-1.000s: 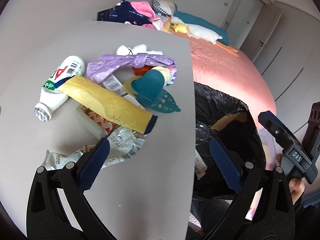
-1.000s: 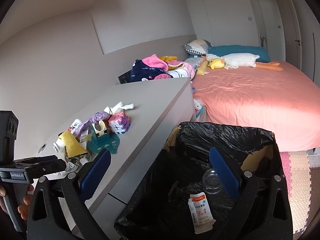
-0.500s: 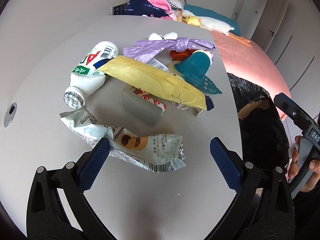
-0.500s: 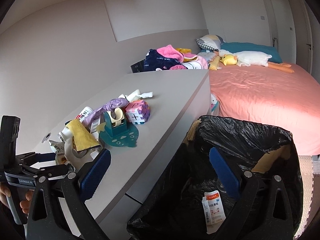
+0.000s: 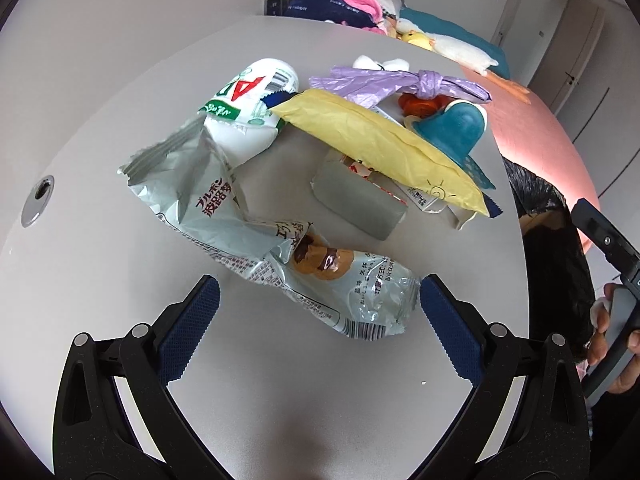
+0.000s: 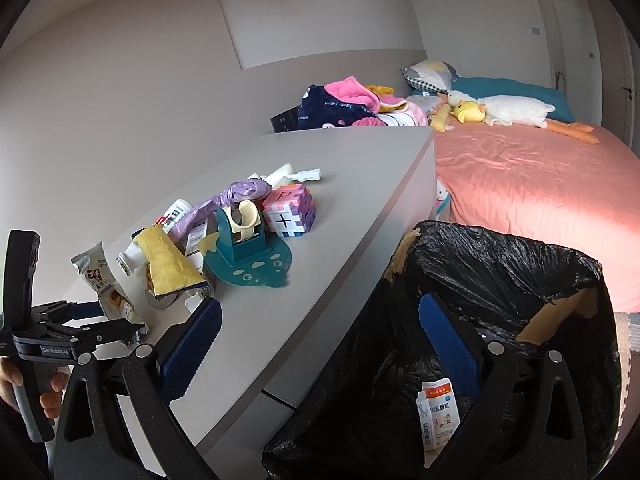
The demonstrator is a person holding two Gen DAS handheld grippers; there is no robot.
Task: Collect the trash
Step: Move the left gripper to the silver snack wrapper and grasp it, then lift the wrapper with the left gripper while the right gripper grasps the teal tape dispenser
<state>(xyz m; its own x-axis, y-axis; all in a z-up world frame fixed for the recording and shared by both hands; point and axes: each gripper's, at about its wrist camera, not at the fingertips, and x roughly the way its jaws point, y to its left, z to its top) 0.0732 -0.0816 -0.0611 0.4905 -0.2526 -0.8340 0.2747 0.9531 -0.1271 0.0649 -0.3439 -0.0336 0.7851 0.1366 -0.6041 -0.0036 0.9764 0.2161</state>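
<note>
A pile of trash lies on the grey desk [image 5: 100,280]: a silver cookie wrapper [image 5: 288,256], a yellow wrapper [image 5: 380,140], a white bottle [image 5: 248,108], a knotted purple bag [image 5: 400,82] and a grey packet [image 5: 356,200]. My left gripper [image 5: 316,320] is open, its pads on either side of the cookie wrapper's near end. It also shows in the right wrist view [image 6: 100,328] beside the wrapper [image 6: 104,280]. My right gripper [image 6: 320,344] is open and empty above the rim of the black-lined bin [image 6: 540,280], which holds a white carton [image 6: 438,408].
A teal tape dispenser [image 6: 240,240] and a pink-purple cube [image 6: 288,212] stand by the pile. A cable hole [image 5: 38,200] is at the desk's left. Clothes [image 6: 344,106] lie at the far end. A pink bed [image 6: 540,184] is behind the bin.
My left gripper has swung left from the bin over the desk and closed in on the cookie wrapper. My right gripper has shifted a little left and stays over the bin.
</note>
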